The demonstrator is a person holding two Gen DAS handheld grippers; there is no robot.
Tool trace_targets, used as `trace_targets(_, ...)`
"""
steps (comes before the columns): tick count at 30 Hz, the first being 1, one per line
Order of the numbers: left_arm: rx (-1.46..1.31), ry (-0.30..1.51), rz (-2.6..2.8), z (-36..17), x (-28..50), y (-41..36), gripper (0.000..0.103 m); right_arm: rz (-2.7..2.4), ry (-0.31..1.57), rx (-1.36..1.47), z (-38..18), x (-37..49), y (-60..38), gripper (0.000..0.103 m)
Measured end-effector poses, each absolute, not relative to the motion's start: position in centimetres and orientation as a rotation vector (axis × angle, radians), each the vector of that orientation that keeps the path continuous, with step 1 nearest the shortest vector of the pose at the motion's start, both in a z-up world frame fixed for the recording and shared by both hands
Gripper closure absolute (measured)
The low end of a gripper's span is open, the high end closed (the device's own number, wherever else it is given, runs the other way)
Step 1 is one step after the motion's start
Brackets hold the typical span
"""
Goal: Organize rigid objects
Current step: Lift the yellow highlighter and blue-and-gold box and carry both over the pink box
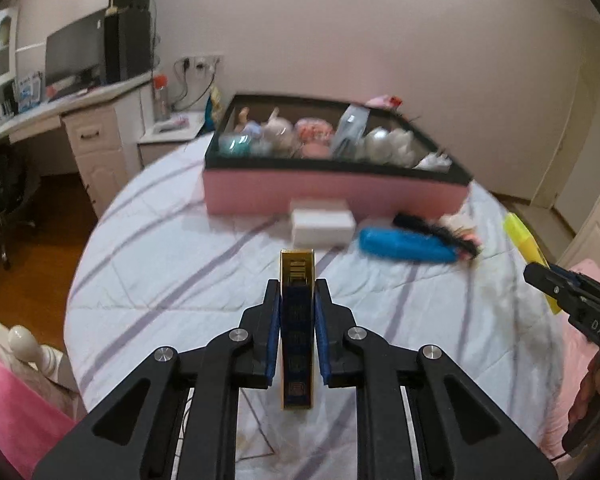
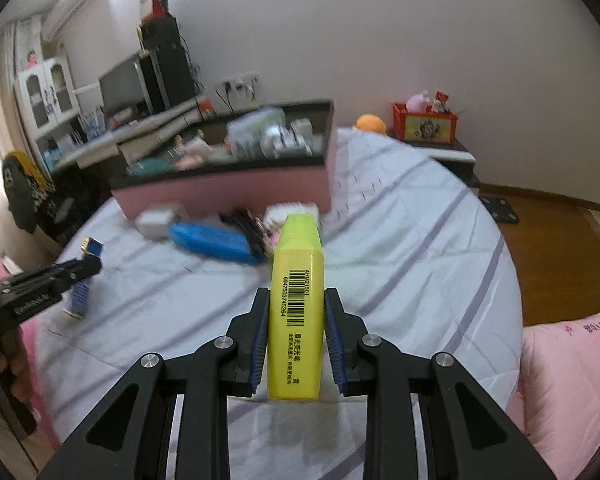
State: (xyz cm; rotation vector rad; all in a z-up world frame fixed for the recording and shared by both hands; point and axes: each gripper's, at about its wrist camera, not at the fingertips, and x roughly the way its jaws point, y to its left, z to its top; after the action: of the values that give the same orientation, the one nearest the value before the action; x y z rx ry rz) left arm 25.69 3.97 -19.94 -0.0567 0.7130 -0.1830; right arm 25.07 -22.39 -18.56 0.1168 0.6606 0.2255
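My left gripper (image 1: pixel 297 292) is shut on a slim blue-and-gold box (image 1: pixel 297 320), held above the bed; it also shows in the right wrist view (image 2: pixel 85 276). My right gripper (image 2: pixel 296 300) is shut on a yellow highlighter (image 2: pixel 297 304), which also shows in the left wrist view (image 1: pixel 528 248). A pink storage box with a black rim (image 1: pixel 332 192) holds several small items at the far side of the bed. In front of it lie a white box (image 1: pixel 323 226), a blue case (image 1: pixel 404 246) and a black brush (image 1: pixel 436 234).
The bed has a white striped sheet (image 1: pixel 172 280). A desk with a monitor (image 1: pixel 74 54) stands at the left. A pink pillow (image 2: pixel 568 364) lies at the right. A red crate (image 2: pixel 426 122) sits on a side table beyond the bed.
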Motion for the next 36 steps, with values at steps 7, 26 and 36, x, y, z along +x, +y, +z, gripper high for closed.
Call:
trace_targets(7,-0.036,0.643,-0.199,-17.3,24.9,3.0,0.088,0.268,0.578,0.096,-15.0,23.8,-21.0,0.077)
trace_targets(26,0.061,0.373,-0.084,-10.1,21.1,0.8,0.088,0.284,0.427,0.048,-10.8,23.0,-18.3,0.076)
trace_targets(36,0.083,0.334,-0.103,-8.7,22.3,-0.3,0.088,0.294,0.411,0.045,-10.0,24.2,-18.2,0.076)
